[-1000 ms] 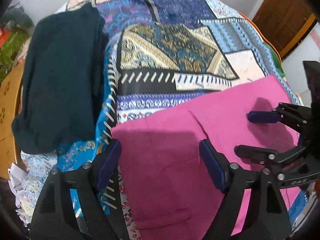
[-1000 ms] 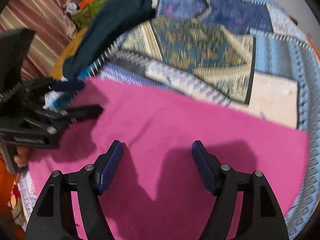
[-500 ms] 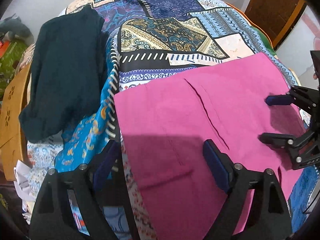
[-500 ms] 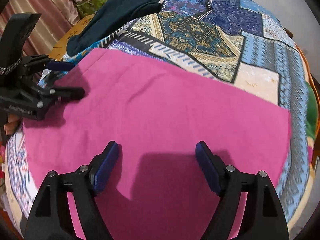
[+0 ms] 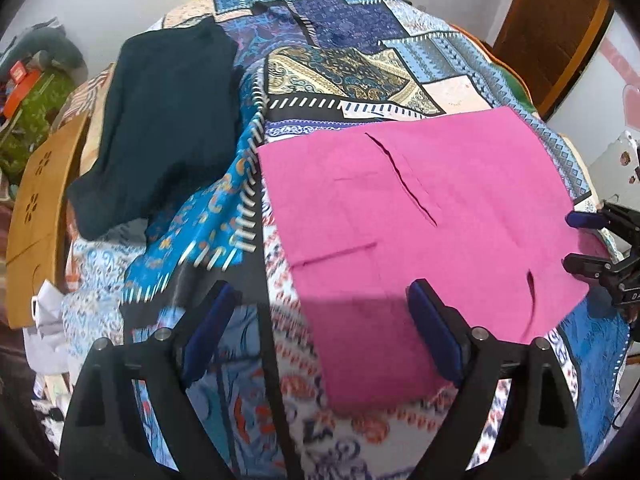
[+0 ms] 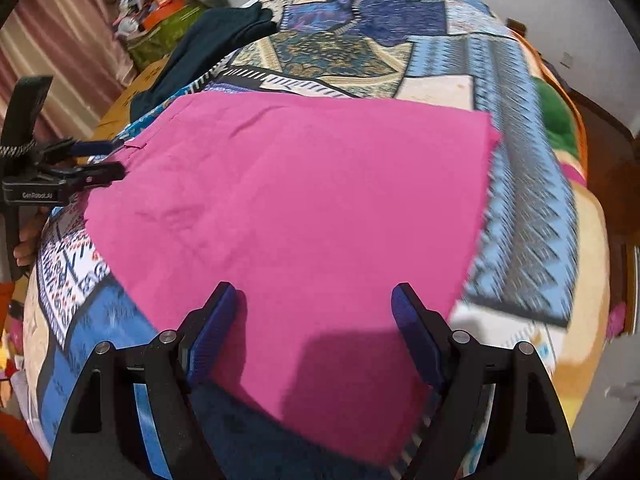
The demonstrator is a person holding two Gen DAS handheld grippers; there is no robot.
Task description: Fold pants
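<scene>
We list: pink pants (image 5: 420, 216), folded flat at frame centre on a bed's patchwork quilt (image 5: 352, 56). Dark garment (image 5: 160, 120) upper left; wooden door (image 5: 552, 28) upper right. Left gripper (image 5: 320, 336) and right gripper (image 6: 316, 340): jaws wide, just been opening, gripping nothing.

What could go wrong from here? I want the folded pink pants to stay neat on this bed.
1. Both grippers are open over the pink pants: the left gripper straddles their near left edge, the right gripper their near corner. A low pass could snag and rumple the fold.
2. The near corner lies close to the edge of the patterned bedspread, so a tug might slide it off.
3. The dark garment lies close by; a careless sweep could drag it along.
</scene>
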